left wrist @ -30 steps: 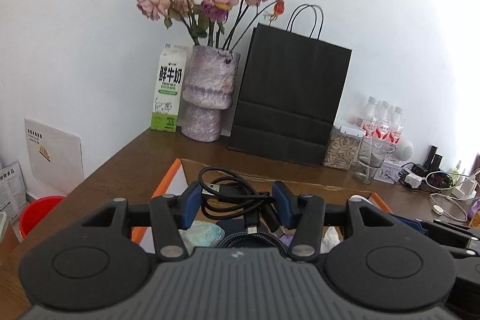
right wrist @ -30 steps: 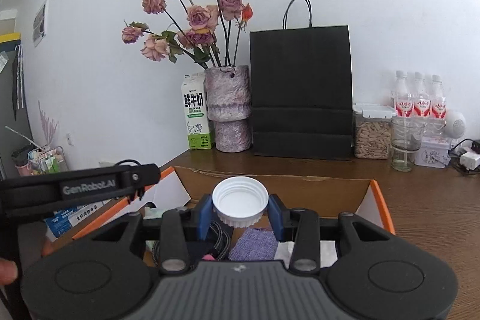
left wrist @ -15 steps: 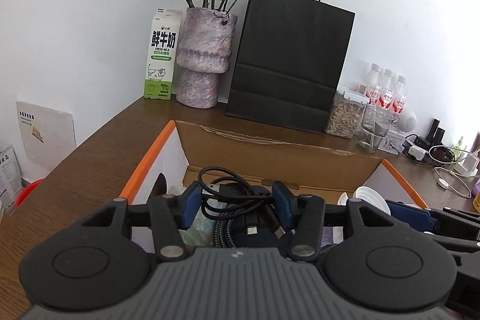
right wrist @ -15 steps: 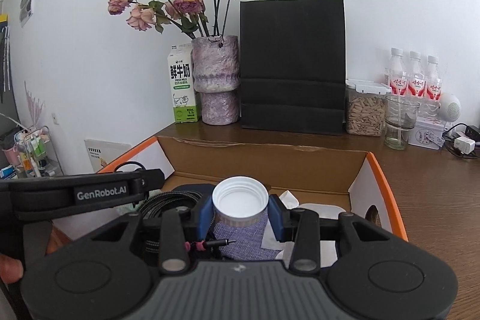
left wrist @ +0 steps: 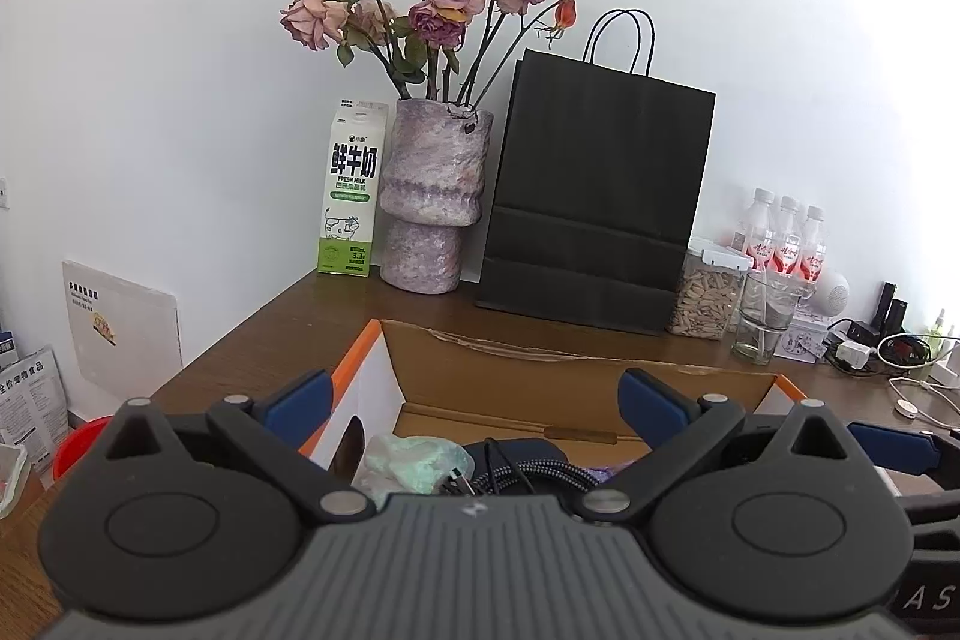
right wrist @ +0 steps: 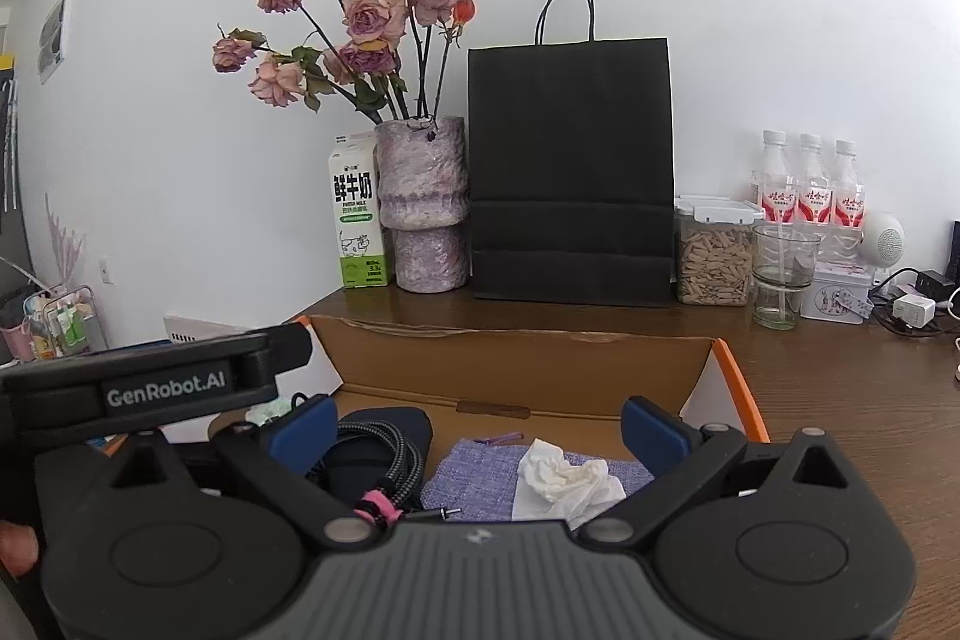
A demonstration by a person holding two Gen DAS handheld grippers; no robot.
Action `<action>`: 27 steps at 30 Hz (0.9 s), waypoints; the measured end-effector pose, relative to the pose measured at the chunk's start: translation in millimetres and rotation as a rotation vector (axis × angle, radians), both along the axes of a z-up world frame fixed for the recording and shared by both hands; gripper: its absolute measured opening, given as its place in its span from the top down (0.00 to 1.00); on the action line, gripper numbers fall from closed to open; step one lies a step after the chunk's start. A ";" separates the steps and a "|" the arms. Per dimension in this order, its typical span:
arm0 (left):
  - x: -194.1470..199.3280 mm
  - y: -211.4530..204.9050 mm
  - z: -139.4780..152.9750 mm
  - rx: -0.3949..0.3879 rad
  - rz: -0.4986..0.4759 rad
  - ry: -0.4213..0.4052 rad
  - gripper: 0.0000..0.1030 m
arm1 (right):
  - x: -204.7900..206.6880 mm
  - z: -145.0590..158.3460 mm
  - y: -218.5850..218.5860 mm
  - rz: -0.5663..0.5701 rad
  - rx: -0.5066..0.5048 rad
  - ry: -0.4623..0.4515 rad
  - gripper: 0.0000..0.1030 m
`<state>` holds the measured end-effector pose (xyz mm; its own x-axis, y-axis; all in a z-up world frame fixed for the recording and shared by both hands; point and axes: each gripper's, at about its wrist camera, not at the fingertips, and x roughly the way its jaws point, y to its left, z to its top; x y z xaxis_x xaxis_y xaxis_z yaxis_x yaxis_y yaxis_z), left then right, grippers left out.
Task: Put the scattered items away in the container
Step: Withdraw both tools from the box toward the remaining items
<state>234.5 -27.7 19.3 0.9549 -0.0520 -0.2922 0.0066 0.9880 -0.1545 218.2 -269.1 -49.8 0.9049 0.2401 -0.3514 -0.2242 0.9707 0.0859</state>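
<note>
Both claws were spread wide over the cardboard box (right wrist: 516, 358), holding nothing: left claw (left wrist: 474, 403), right claw (right wrist: 477, 427). Inside the box sat a braided cable (right wrist: 390, 451), crumpled tissue (right wrist: 564, 478) on purple cloth (right wrist: 474, 478), all on the desk (right wrist: 852, 400).

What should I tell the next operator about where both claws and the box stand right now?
Left claw: open, empty, over the cardboard box.
Right claw: open, empty, over the same box.
In the box: braided cable, purple cloth, crumpled tissue, pale green wad. A bottle cap is not visible from here.
Done: nothing is in either claw.
Left: no stray items show in these views; check the table around the box before stopping.
</note>
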 end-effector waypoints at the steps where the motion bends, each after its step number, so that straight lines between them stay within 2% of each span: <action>1: 0.0 0.6 -0.1 -0.004 0.001 -0.001 0.00 | -0.3 0.5 -0.5 -0.002 0.001 -0.002 0.02; 13: -3.3 4.5 1.3 -0.036 -0.006 -0.014 0.00 | -2.2 2.9 -4.7 -0.034 0.019 -0.009 0.02; 20: -4.2 12.4 5.5 -0.143 -0.003 -0.054 0.00 | -1.1 11.4 -13.0 -0.030 0.064 -0.036 0.02; 27: -15.7 22.3 33.4 -0.183 0.022 -0.076 0.00 | -10.5 34.2 -16.5 -0.009 0.094 -0.076 0.02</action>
<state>218.7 -5.5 52.7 0.9753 -0.0766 -0.2070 0.0038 0.9436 -0.3312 207.7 -285.6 -15.6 0.9302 0.2608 -0.2582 -0.2252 0.9612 0.1595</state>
